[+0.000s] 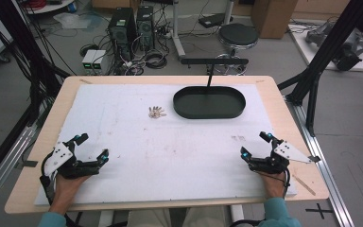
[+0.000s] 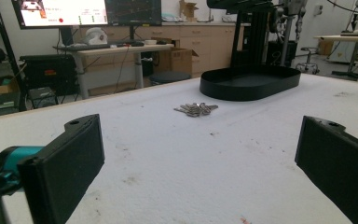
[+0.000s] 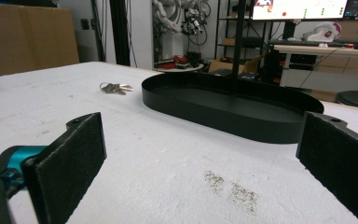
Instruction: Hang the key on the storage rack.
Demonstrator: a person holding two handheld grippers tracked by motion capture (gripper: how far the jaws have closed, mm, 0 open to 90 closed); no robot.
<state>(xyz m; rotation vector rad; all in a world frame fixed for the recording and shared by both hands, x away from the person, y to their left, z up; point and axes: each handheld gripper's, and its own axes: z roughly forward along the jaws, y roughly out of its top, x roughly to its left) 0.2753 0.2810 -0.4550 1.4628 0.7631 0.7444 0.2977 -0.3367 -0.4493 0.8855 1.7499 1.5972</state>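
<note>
Both my sets of jaws stand wide, nothing between the pads, in both gripper views. Left gripper (image 1: 91,147) sits low over the near-left part of the white foam sheet (image 1: 137,156), jaws pointing up the desk (image 1: 274,94) and a bit inward. Right gripper (image 1: 255,144) mirrors it at near-right, also low, jaws aimed forward and inward. My hands grip each one from behind, wrists near the front edge, teal sleeves at the bottom of the high view.

Count: two grippers, one bunch of keys (image 1: 157,112), one black oval tray (image 1: 209,111).

Keys lie flat on the foam, well ahead of both grippers, left of centre, fanned on a ring; exact key count is too small to tell. In the left gripper view the keys (image 2: 196,109) sit dead ahead between my jaws. Tray sits just right of the keys, not touching them, toward the far edge. In the right gripper view the tray (image 3: 223,116) is straight ahead, keys (image 3: 115,87) off to its left.
</note>
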